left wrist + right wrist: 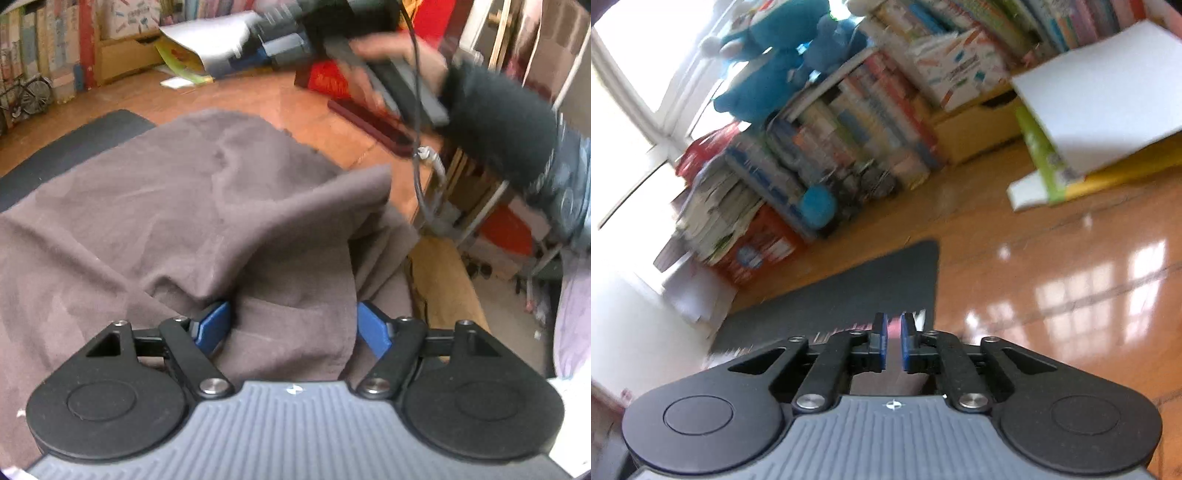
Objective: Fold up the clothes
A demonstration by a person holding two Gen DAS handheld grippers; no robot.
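A brown-grey garment (177, 221) lies rumpled on the wooden tabletop (332, 125), partly covering a dark mat (74, 147), with one fold raised. The left tool (293, 328) stands wide open astride that fold, not clamping it. The right tool (894, 341), beyond the garment over the mat, is nearly closed; whether it holds anything cannot be told.

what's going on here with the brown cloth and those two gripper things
A person is folding a brown garment spread over a wooden table and partly over a dark mat. The left tongs stand open over a rumpled fold of it, fabric bunched between the blue fingers. The right tongs, held in a dark-sleeved hand, are nearly closed and away from the cloth.
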